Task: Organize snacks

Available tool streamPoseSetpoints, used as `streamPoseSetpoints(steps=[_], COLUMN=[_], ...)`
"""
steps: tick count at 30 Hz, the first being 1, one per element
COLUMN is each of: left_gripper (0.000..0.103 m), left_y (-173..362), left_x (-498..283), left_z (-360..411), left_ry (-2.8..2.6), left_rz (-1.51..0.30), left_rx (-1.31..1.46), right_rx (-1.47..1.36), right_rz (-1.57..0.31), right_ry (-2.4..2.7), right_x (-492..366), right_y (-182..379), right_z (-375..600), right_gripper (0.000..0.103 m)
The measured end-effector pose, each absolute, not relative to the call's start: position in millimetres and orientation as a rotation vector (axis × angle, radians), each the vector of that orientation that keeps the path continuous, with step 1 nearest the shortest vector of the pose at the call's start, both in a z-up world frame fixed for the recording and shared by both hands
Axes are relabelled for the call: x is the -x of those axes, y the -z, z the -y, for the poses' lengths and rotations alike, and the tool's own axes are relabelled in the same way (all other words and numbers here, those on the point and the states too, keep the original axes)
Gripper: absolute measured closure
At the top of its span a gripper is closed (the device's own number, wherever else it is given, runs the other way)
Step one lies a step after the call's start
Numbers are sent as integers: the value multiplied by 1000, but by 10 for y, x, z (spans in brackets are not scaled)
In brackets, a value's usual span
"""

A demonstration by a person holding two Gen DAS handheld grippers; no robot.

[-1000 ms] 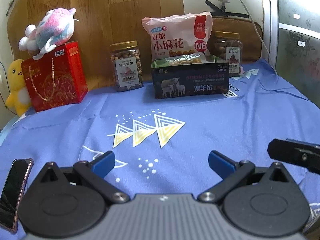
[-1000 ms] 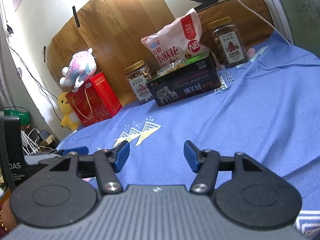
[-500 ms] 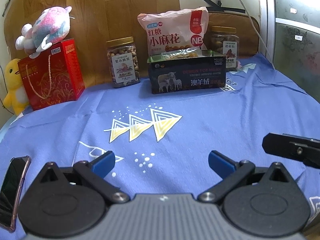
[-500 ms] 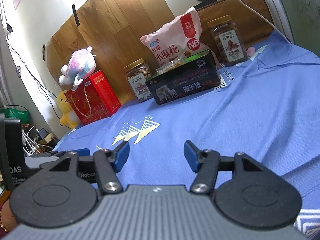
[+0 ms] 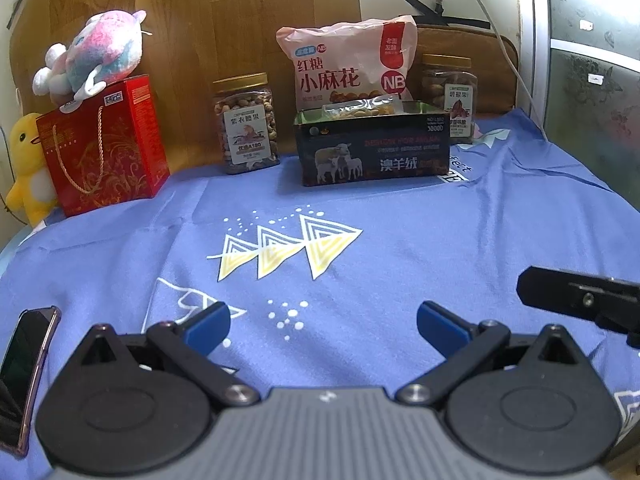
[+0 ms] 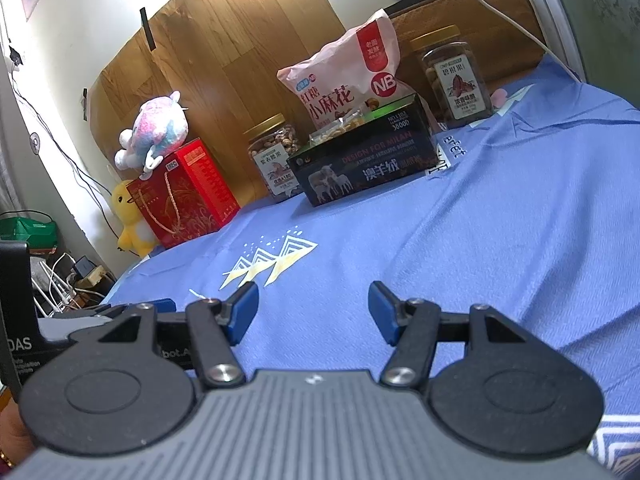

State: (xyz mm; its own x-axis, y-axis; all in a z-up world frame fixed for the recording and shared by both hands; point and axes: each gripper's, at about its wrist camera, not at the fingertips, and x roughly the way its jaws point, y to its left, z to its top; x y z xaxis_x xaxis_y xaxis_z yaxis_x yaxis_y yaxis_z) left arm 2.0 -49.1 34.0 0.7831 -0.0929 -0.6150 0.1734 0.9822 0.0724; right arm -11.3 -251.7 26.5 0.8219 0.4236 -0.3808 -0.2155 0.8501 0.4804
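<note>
At the far edge of the blue cloth stands a dark box (image 5: 372, 148) (image 6: 366, 156) with a small clear snack packet (image 5: 362, 105) in its open top. Behind it leans a pink snack bag (image 5: 352, 64) (image 6: 352, 72). A nut jar (image 5: 246, 122) (image 6: 274, 158) stands to its left, and a second jar (image 5: 450, 94) (image 6: 456, 76) to its right. My left gripper (image 5: 322, 326) is open and empty, low over the near cloth. My right gripper (image 6: 312, 312) is open and empty too, also well short of the snacks.
A red gift box (image 5: 102, 146) with a plush toy (image 5: 96, 58) on top and a yellow duck toy (image 5: 26, 168) stand at the far left. A phone (image 5: 24, 368) lies at the near left edge. A white cable (image 5: 508, 52) hangs at the right.
Both grippers have drawn back slightly from the snacks, so the box and jars look a little farther off. Both stay open and empty.
</note>
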Motion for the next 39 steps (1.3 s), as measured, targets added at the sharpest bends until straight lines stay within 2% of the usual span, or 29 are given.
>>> streamPoseSetpoints(steps=[10,16,39], left_gripper=[0,0,0], left_y=[-324,-253,-204], left_x=[-2,-30,-47], left_z=[513,518,524], left_ry=[111,117,87], left_rz=[-674,-746,-764], left_rx=[-155,-156,-177], right_rx=[-437,-442,-451], right_rz=[-501,-504,-514], right_ry=[-352,-346,-338], right_x=[114,109,115], right_y=[-262,-234,-205], right_z=[2518,2522,2536], right_gripper=[39,39,35])
